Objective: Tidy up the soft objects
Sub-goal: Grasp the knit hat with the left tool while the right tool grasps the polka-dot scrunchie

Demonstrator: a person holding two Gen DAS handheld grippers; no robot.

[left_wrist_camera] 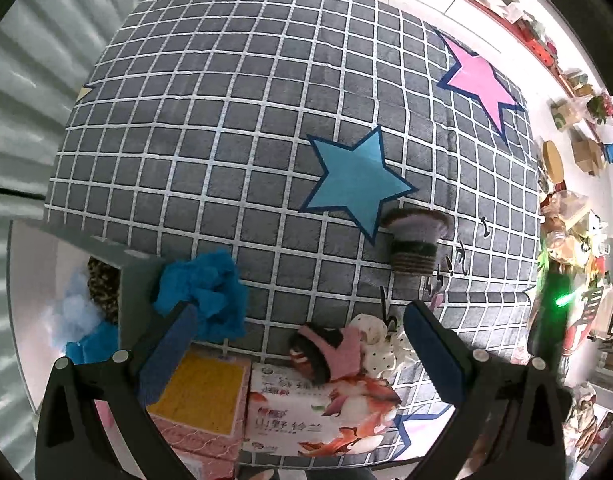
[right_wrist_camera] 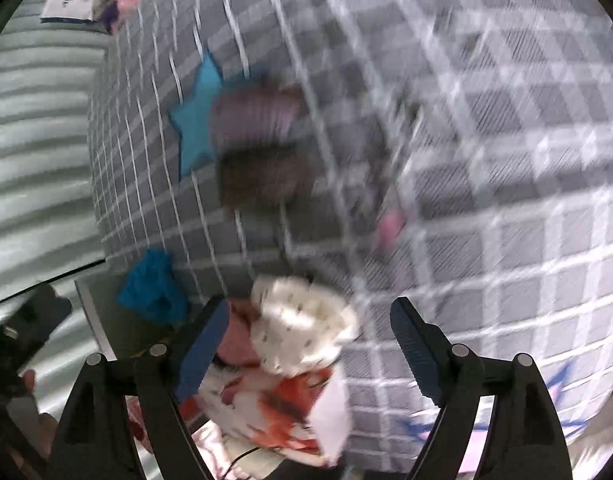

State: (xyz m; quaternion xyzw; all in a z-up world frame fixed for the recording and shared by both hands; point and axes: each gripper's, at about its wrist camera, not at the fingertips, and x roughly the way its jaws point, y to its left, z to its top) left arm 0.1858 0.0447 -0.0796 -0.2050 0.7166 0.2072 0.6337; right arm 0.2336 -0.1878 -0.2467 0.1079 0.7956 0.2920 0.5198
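Two tools hung over a grey rug with a white grid and coloured stars (left_wrist_camera: 234, 120), each with blue pads on black arms. The left tool (left_wrist_camera: 298, 352) pointed down at the rug with its jaws spread wide and nothing between the pads. Below it lay a pink and dark brown fuzzy sock (left_wrist_camera: 326, 352), resting on the top edge of a white tissue pack printed with orange flowers (left_wrist_camera: 318, 412). Just beside the sock, toward the right pad, sat a cream dotted soft bundle (left_wrist_camera: 376, 344). A yellow sponge pad on a pink patterned box (left_wrist_camera: 202, 392) lay touching the tissue pack's left side. Further left, a bright blue fluffy cloth (left_wrist_camera: 206, 292) sat against the wall of a grey storage box (left_wrist_camera: 134, 280), which held a leopard-print item and pale blue soft things. A striped knitted sock in lilac, dark green and brown (left_wrist_camera: 416, 240) lay alone near the blue star.

The right tool (right_wrist_camera: 310, 344) stood open too, in a badly blurred view; the cream bundle (right_wrist_camera: 302, 320) lay between its pads, nearer the left one, and whether that pad touched it could not be told.
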